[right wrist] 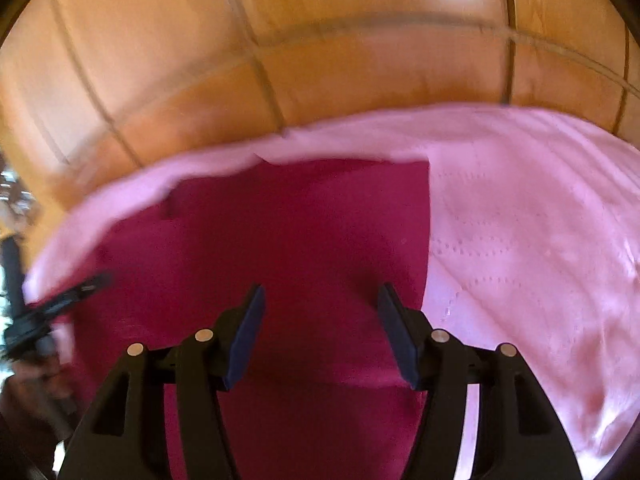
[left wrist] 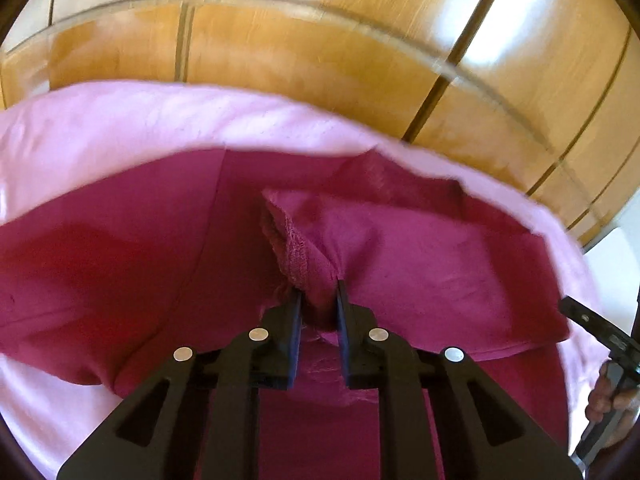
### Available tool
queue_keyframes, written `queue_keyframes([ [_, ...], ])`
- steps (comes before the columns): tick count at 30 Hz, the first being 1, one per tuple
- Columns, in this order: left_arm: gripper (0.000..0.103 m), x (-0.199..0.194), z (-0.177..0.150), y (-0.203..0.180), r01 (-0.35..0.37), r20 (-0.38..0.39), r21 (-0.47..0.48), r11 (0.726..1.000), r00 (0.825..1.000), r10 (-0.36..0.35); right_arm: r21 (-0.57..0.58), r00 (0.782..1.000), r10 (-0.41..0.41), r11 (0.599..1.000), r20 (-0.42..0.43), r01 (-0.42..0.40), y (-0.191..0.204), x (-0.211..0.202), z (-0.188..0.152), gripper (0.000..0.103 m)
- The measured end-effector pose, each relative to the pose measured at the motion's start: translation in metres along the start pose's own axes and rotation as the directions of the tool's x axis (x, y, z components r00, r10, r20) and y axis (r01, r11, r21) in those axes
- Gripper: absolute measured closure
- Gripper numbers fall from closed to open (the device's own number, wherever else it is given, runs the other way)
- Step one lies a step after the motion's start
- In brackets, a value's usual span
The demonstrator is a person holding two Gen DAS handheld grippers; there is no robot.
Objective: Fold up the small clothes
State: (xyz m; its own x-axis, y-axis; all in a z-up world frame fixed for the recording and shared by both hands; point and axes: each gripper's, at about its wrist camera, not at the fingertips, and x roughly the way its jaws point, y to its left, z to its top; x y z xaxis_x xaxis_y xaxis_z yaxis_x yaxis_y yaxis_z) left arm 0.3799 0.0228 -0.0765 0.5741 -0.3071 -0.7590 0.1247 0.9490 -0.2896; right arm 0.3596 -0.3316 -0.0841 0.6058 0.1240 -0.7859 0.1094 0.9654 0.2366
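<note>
One magenta garment (left wrist: 420, 248) lies spread on a pale pink cloth (left wrist: 120, 128) that covers part of a wooden table (left wrist: 320, 60), and a hemmed, stitched corner of it is bunched and pinched between the fingers of the left gripper (left wrist: 319, 286), which is clenched on that fold just ahead of its tips. To do this fold well, my judgement is that the pinched corner should be carried low and level across the body of the garment, kept taut enough that the layer beneath does not drag or ruck, and set down so the hem lines up with the far edge before letting go. From the left gripper, the rest of the fabric runs away on both sides and forward, with a loose flap rising just beyond the fingertips and the flat panel off to its right. The right gripper (right wrist: 322, 294) hangs released, its jaws wide apart with nothing between them, directly over the flat part of the garment; whether its tips touch the fabric I cannot tell. The garment's straight edge lies just to its right, with bare pink cloth beyond, and the table lies further ahead of both grippers.
</note>
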Motion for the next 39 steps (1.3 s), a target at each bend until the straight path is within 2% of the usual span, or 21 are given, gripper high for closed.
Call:
queue_keyframes([
  [1, 0.087, 0.005, -0.001, 0.004, -0.001, -0.009, -0.005, 1.0, 1.0, 0.001, -0.009, 1.0, -0.025, 1.0, -0.005, 0.025, 0.001, 0.011, -0.004, 0.044],
  [2, 0.084, 0.009, -0.003, 0.007, 0.001, -0.007, -0.01, 1.0, 1.0, -0.001, -0.04, 0.998, -0.048, 0.998, 0.044, 0.05, 0.006, 0.012, -0.009, 0.041],
  [4, 0.084, 0.01, -0.005, 0.01, 0.015, 0.004, -0.021, 1.0, 1.0, -0.015, -0.088, 0.99, -0.101, 0.99, 0.098, 0.11, 0.015, 0.012, -0.019, 0.04],
  [6, 0.084, 0.008, -0.006, 0.012, 0.03, 0.0, -0.036, 0.999, 1.0, -0.03, -0.106, 0.985, -0.129, 0.984, 0.119, 0.141, 0.018, 0.014, -0.022, 0.039],
  [9, 0.074, -0.01, -0.014, 0.023, 0.059, -0.009, -0.081, 0.995, 0.998, -0.06, -0.101, 0.984, -0.129, 0.985, 0.122, 0.141, 0.017, 0.015, -0.023, 0.038],
  [12, 0.073, -0.033, -0.025, 0.038, 0.071, 0.0, -0.132, 0.989, 0.997, -0.071, -0.106, 0.982, -0.139, 0.983, 0.127, 0.153, 0.018, 0.017, -0.023, 0.037],
  [15, 0.073, -0.066, -0.043, 0.068, 0.112, 0.029, -0.225, 0.968, 0.994, -0.108, -0.112, 0.979, -0.154, 0.979, 0.132, 0.169, 0.022, 0.019, -0.022, 0.036],
  [16, 0.073, -0.08, -0.051, 0.083, 0.128, 0.053, -0.267, 0.955, 0.992, -0.118, -0.113, 0.979, -0.156, 0.979, 0.132, 0.172, 0.022, 0.02, -0.022, 0.036],
  [17, 0.073, -0.095, -0.058, 0.099, 0.119, 0.083, -0.31, 0.943, 0.992, -0.097, -0.114, 0.979, -0.158, 0.978, 0.132, 0.173, 0.023, 0.019, -0.022, 0.036],
  [19, 0.073, -0.121, -0.069, 0.13, 0.094, 0.138, -0.377, 0.921, 0.989, -0.044, -0.117, 0.978, -0.161, 0.977, 0.135, 0.177, 0.025, 0.019, -0.022, 0.036],
  [21, 0.073, -0.147, -0.081, 0.165, 0.071, 0.181, -0.456, 0.887, 0.983, 0.015, -0.12, 0.976, -0.167, 0.976, 0.139, 0.184, 0.026, 0.019, -0.022, 0.036],
  [23, 0.069, -0.172, -0.094, 0.204, 0.041, 0.214, -0.544, 0.838, 0.973, 0.092, -0.126, 0.974, -0.177, 0.973, 0.143, 0.195, 0.027, 0.018, -0.024, 0.036],
  [24, 0.068, -0.186, -0.102, 0.225, 0.022, 0.222, -0.6, 0.8, 0.965, 0.14, -0.128, 0.973, -0.181, 0.971, 0.145, 0.2, 0.027, 0.016, -0.025, 0.035],
  [26, 0.068, -0.205, -0.112, 0.254, 0.025, 0.247, -0.662, 0.749, 0.951, 0.187, -0.13, 0.971, -0.186, 0.97, 0.147, 0.206, 0.028, 0.016, -0.025, 0.035],
  [29, 0.068, -0.223, -0.121, 0.285, 0.036, 0.266, -0.722, 0.691, 0.936, 0.229, -0.132, 0.97, -0.192, 0.968, 0.15, 0.212, 0.028, 0.015, -0.026, 0.034],
  [34, 0.068, -0.228, -0.121, 0.323, 0.065, 0.271, -0.794, 0.604, 0.928, 0.257, -0.143, 0.961, -0.224, 0.958, 0.162, 0.247, 0.031, 0.015, -0.027, 0.031],
  [37, 0.068, -0.221, -0.113, 0.338, 0.059, 0.254, -0.821, 0.568, 0.929, 0.27, -0.144, 0.959, -0.23, 0.956, 0.163, 0.254, 0.031, 0.014, -0.027, 0.031],
  [39, 0.068, -0.216, -0.108, 0.347, 0.044, 0.239, -0.832, 0.553, 0.928, 0.286, -0.145, 0.958, -0.236, 0.955, 0.164, 0.26, 0.032, 0.015, -0.027, 0.03],
])
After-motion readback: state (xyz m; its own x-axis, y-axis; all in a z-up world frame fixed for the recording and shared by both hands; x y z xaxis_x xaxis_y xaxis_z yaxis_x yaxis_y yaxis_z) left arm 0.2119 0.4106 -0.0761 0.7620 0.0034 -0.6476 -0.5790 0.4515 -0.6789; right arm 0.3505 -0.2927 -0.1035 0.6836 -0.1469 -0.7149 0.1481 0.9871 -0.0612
